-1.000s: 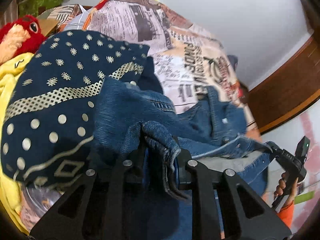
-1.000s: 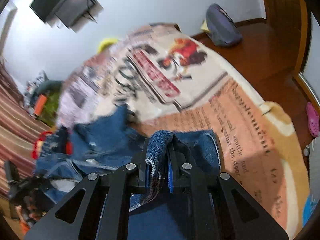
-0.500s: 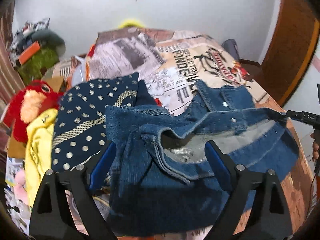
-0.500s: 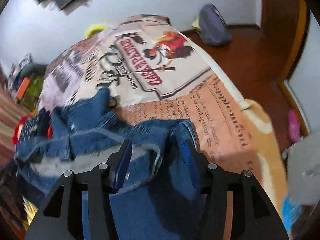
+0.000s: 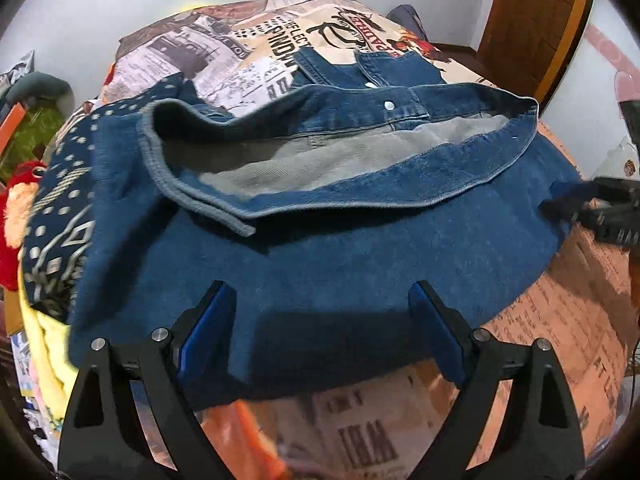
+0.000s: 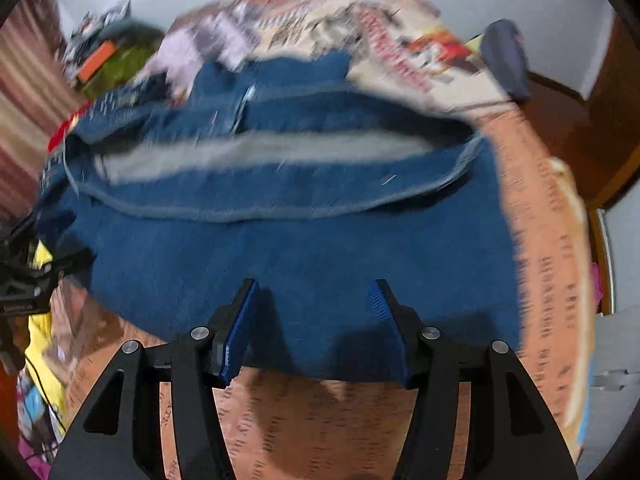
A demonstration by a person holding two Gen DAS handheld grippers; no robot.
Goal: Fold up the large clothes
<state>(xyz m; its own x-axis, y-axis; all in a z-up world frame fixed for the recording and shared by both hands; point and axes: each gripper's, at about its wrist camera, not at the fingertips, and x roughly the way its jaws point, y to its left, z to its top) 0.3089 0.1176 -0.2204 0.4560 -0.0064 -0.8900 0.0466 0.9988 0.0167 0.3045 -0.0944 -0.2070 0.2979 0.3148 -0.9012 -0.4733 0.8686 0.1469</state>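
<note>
Both grippers, left gripper (image 5: 320, 320) and right gripper (image 6: 314, 320), gape empty above the denim jacket (image 5: 340, 248) spread on the bed (image 5: 540, 340); next, I judge, seize one side edge for folding.

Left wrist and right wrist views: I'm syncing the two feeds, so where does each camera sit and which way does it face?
Left wrist: rides the left hand-held gripper, open, facing across the denim jacket on the printed bedspread; the right hand-held gripper shows at far right.
Right wrist: rides the right hand-held gripper, open, facing the same jacket, motion-blurred.
Shared: jacket, bedspread, white wall.
</note>
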